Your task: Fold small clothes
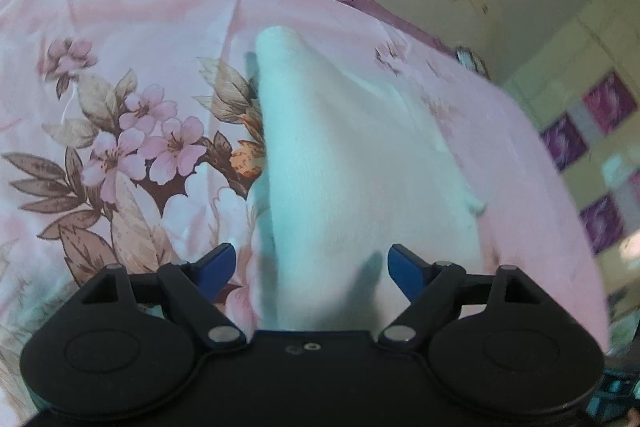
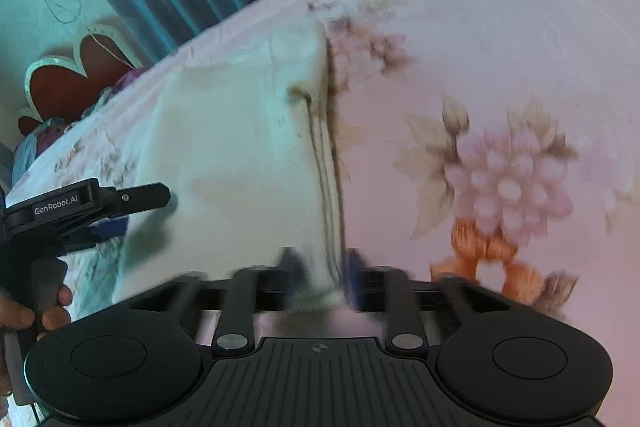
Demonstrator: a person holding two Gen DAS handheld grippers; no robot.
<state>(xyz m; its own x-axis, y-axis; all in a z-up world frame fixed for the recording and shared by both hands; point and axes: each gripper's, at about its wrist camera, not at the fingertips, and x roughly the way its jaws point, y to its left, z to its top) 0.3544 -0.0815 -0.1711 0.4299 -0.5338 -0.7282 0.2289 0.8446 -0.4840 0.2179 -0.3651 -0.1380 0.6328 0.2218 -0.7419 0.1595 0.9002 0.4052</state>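
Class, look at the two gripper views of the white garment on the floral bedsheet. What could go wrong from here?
1. The left gripper is open over the white garment, gripping nothing, so that side may sag or unfold.
2. The right gripper pinches only the garment's edge; it could slip.
3. The floral bedsheet lies right beside that edge and might get pinched too.

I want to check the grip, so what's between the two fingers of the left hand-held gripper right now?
In the left wrist view, the white garment lies between the open fingers of the left hand-held gripper, on the floral sheet.
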